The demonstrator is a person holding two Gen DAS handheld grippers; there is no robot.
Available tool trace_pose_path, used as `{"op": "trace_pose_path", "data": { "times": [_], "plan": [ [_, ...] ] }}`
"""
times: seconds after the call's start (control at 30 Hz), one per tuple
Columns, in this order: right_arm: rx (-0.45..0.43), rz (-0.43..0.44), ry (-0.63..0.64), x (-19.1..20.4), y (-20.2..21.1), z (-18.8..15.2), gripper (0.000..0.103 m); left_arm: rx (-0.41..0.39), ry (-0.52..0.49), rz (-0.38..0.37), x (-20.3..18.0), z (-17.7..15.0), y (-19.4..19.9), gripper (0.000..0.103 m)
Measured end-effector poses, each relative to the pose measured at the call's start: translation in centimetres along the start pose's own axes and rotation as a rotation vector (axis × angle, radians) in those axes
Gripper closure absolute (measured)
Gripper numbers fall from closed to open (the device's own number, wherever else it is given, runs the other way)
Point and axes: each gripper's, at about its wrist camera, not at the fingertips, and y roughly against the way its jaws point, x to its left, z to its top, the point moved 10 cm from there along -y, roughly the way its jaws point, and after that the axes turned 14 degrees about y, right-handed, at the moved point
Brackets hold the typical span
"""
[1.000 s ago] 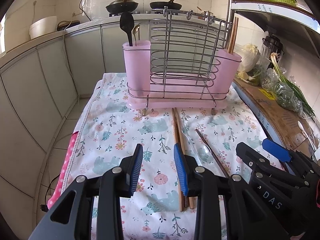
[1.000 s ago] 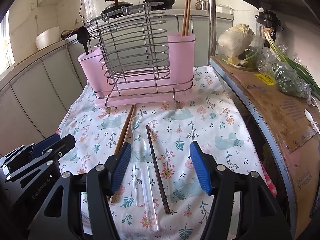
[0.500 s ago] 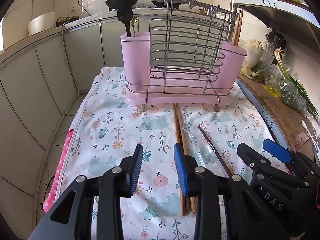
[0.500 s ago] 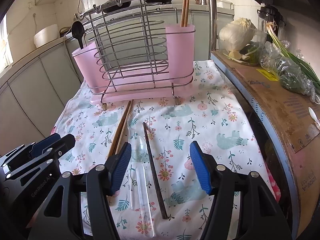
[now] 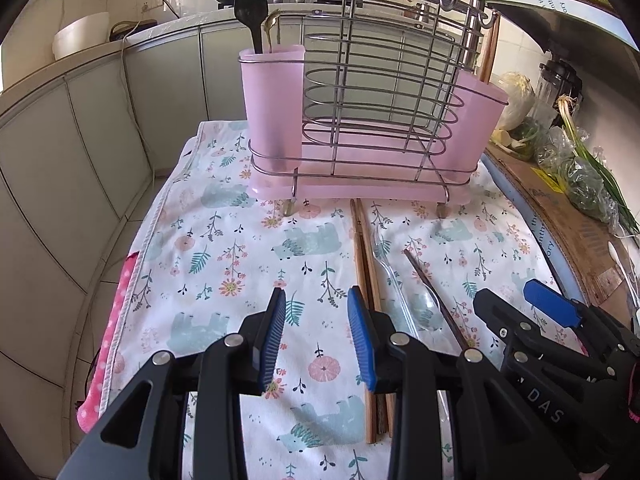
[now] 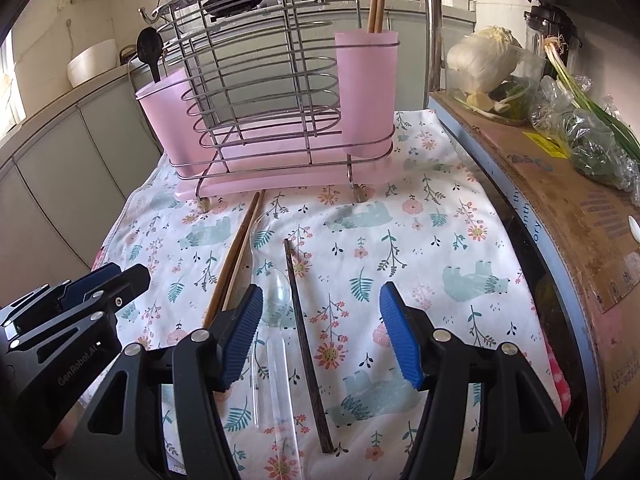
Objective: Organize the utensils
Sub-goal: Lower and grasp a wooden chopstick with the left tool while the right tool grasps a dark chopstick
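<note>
Hovering, right tool: wide, empty, over dark chopstick before the rack.
Left tool: narrower, empty, left of that chopstick.

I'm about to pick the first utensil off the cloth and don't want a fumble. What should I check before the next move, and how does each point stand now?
1. Right tongs open and empty: ok.
2. Left tongs open and empty: ok.
3. Dark chopstick lies between the right tongs' fingers, apart from the clear plastic spoon: ok.
4. Wooden chopstick pair clear of the left tongs' opening: not ok, it runs under the right finger.
5. Room in the right pink cup, which already holds chopsticks: cannot tell.
6. Rack standing level on the cloth: ok.
</note>
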Motion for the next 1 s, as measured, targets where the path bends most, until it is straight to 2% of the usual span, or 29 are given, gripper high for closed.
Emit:
{"op": "trace_pose_path", "data": {
  "times": [0.13,0.23,0.3,0.37,0.43,0.5,0.73,0.9,1.0],
  "plan": [
    [0.001,0.027,0.01,-0.1,-0.4,0.4,0.042,0.038,0.025,-0.074,-0.2,0.8,-0.5,0.072],
    [0.023,0.098,0.012,0.1,-1.1,0.5,0.044,0.06,0.025,-0.122,-0.4,1.8,-0.9,0.075],
    [0.052,0.151,0.016,0.2,-1.6,0.3,0.053,0.074,0.036,-0.147,-0.2,2.4,-1.2,0.078],
    [0.082,0.185,0.029,0.2,-2.1,0.0,0.063,0.109,0.057,-0.178,0.0,2.9,-1.8,0.087],
    [0.104,0.205,0.042,0.1,-2.6,-0.3,0.082,0.138,0.079,-0.2,0.2,3.3,-2.4,0.094],
    [0.118,0.228,0.039,0.0,-3.1,-0.4,0.089,0.151,0.082,-0.199,0.1,3.5,-3.0,0.097],
    [0.132,0.244,0.09,1.2,-5.3,1.6,0.089,0.152,0.075,-0.171,0.3,3.4,-4.1,0.097],
    [0.194,0.212,0.124,1.9,-8.5,2.1,0.089,0.165,0.053,-0.152,0.2,3.1,-4.8,0.097],
    [0.235,0.235,0.104,2.1,-9.8,1.6,0.089,0.205,0.044,-0.16,-0.4,2.9,-5.6,0.097]
  ]
}}
